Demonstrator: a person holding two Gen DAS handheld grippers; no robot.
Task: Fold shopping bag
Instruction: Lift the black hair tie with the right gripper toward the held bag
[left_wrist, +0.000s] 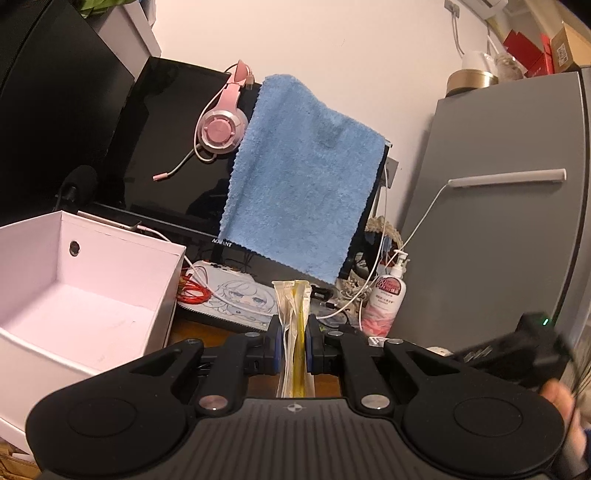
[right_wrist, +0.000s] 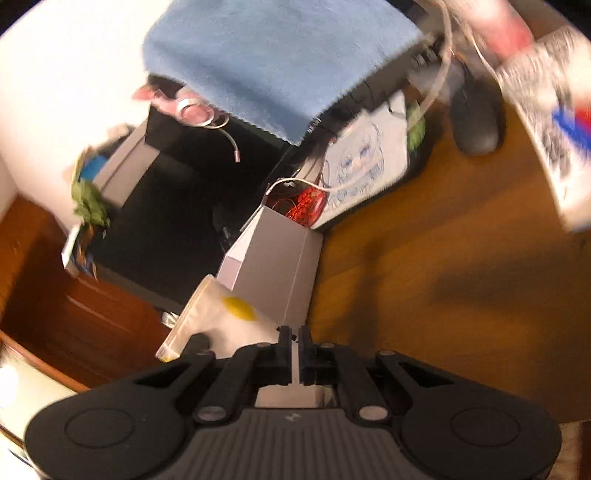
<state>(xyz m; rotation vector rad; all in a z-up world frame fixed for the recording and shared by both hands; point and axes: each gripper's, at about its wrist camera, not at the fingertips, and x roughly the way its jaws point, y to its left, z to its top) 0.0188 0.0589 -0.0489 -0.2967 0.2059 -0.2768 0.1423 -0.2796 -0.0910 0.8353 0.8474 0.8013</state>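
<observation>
Left wrist view: one dark glossy monitor (left_wrist: 162, 147) wears one fluffy blue towel (left_wrist: 299, 177); beside it sits one open white cardboard box (left_wrist: 85, 295). My left gripper (left_wrist: 293, 343) pinches one thin folded shopping bag (left_wrist: 291, 325), pale crinkly plastic with yellow print, held edge-up. My right gripper (right_wrist: 294, 345) clamps another edge of it above the wooden table (right_wrist: 424, 266).

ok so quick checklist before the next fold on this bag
1. Left gripper shut on the shopping bag: ok, the folded layers stand upright between the jaws.
2. Right gripper holding the bag: cannot tell, the jaws are nearly shut on a pale strip and the view is blurred.
3. Bag flat and aligned: cannot tell.
4. Bare wooden table to lay it on: ok.
5. White box close on the left: not ok, it may crowd the fold.
</observation>
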